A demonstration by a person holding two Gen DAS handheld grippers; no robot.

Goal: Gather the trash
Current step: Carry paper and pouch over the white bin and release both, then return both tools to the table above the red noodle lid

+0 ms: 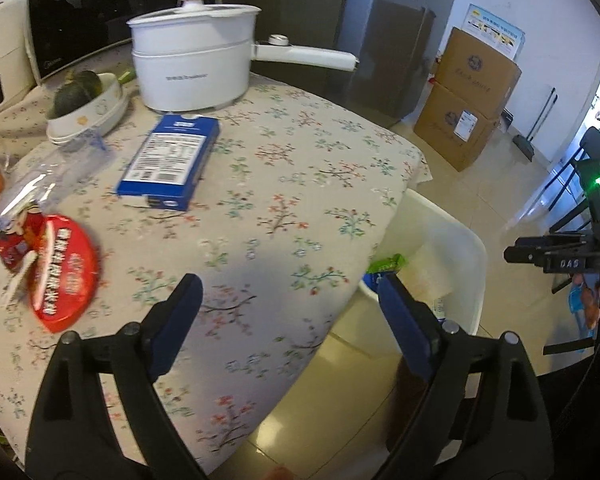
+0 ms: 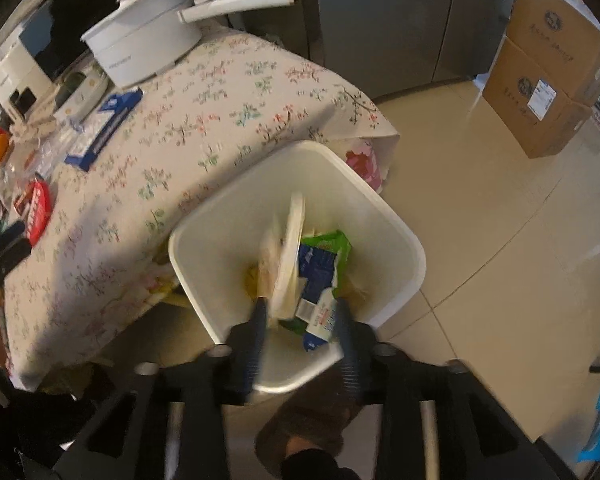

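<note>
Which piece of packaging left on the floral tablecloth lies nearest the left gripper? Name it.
The round red foil lid, lying at the table's left edge beside the open left gripper. The flat blue carton lies farther back, near the white electric pot.

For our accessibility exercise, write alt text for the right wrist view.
The right gripper, jaws open, hangs over a white square plastic bin holding a green wrapper, a blue-and-white carton and a blurred white paper plate. The bin stands beside a floral-clothed table.
</note>
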